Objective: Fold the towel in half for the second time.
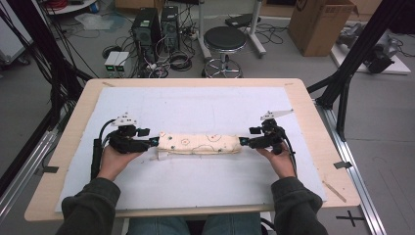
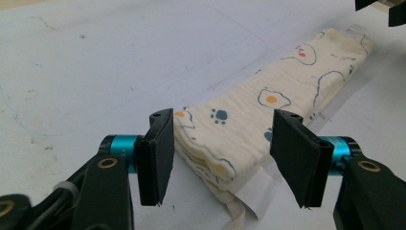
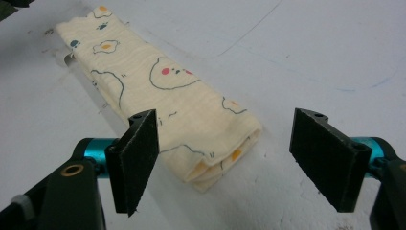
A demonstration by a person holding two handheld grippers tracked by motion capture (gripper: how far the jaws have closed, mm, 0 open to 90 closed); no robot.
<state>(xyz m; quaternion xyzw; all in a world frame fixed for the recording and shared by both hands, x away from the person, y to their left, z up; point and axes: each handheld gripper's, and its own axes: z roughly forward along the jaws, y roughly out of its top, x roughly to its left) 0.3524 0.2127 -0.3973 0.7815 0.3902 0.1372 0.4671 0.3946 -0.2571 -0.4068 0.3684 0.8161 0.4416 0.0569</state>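
1. Left gripper (image 1: 155,141) sits at the left end of the folded cloth (image 1: 199,144), hand wrapped round its body. Its jaws stand open, and in the left gripper view (image 2: 218,160) the cloth's (image 2: 268,103) near end pokes in between them; the left pad is just beside the fold, but I can't tell if it actually touches.
2. The cloth is a long cream strip, folded in layers, printed with fried eggs and paw prints, lying flat on the white sheet (image 1: 195,105) covering the counter (image 1: 78,112), running from one set of jaws to the other.
3. Right gripper (image 1: 243,142) is at the cloth's right end, jaws wide open. In the right gripper view (image 3: 225,160) the folded end (image 3: 191,115) lies near the left pad, well clear of the right one.
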